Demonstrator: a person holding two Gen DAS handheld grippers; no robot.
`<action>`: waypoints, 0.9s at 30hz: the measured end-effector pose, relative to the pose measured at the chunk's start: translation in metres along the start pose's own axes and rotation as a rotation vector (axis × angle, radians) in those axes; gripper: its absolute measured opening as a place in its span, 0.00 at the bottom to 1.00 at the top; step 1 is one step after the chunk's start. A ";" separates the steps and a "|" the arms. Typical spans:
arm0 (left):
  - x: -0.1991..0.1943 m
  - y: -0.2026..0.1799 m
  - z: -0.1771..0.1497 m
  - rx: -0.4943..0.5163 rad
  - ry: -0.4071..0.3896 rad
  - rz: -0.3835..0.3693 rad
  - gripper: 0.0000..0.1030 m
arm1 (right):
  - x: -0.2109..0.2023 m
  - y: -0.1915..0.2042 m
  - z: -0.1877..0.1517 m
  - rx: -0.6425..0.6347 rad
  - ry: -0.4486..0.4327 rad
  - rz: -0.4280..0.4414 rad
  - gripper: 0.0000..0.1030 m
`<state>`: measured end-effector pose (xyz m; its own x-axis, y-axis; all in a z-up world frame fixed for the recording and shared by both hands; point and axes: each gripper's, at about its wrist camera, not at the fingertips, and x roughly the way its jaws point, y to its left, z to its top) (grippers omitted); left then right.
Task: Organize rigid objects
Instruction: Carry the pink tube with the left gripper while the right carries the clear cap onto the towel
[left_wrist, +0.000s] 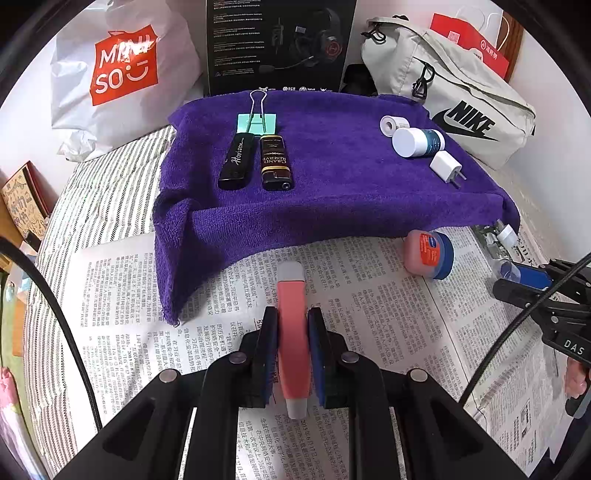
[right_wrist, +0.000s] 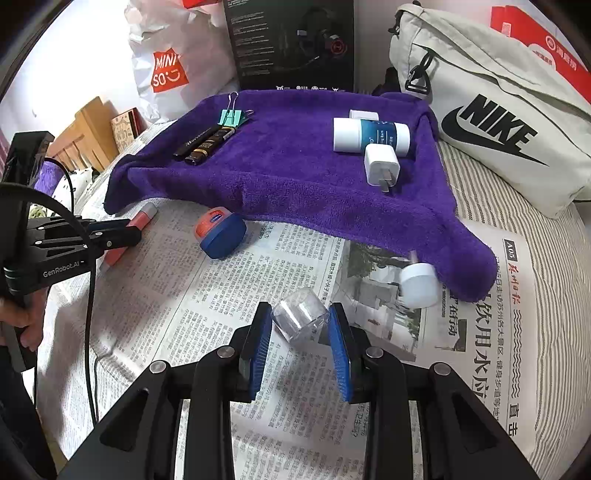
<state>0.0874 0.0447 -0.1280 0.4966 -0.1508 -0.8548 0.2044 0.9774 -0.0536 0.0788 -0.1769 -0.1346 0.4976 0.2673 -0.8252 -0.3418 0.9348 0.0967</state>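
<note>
My left gripper (left_wrist: 291, 325) is shut on a pink tube with grey ends (left_wrist: 291, 310), low over the newspaper (left_wrist: 369, 295); it also shows in the right wrist view (right_wrist: 136, 225). My right gripper (right_wrist: 301, 325) is closed around a clear plastic cap (right_wrist: 301, 319). A purple towel (left_wrist: 332, 177) carries a teal binder clip (left_wrist: 256, 120), two black lighters (left_wrist: 238, 160), (left_wrist: 276, 162), a white-and-blue bottle (left_wrist: 417, 142), a white roll (left_wrist: 389, 125) and a white charger plug (left_wrist: 445, 168). A pink jar with a blue lid (left_wrist: 428, 254) lies in front of the towel.
A white-capped small bottle (right_wrist: 419, 282) lies by the towel's right corner. Behind the towel stand a Miniso bag (left_wrist: 122, 70), a black headset box (left_wrist: 277, 44) and a Nike bag (left_wrist: 461, 107). Striped bedding (left_wrist: 99, 195) lies under the newspaper.
</note>
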 end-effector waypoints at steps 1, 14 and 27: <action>-0.001 0.001 0.000 -0.008 -0.001 0.000 0.16 | -0.001 0.000 0.000 0.000 -0.002 0.005 0.30; -0.023 0.006 0.005 -0.023 -0.027 -0.020 0.16 | -0.021 0.006 0.007 -0.014 -0.054 0.044 0.30; -0.036 -0.002 0.024 0.011 -0.059 -0.023 0.16 | -0.034 -0.007 0.024 -0.007 -0.086 0.029 0.30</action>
<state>0.0893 0.0441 -0.0852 0.5402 -0.1820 -0.8216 0.2256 0.9719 -0.0669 0.0838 -0.1864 -0.0939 0.5539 0.3136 -0.7713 -0.3625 0.9248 0.1156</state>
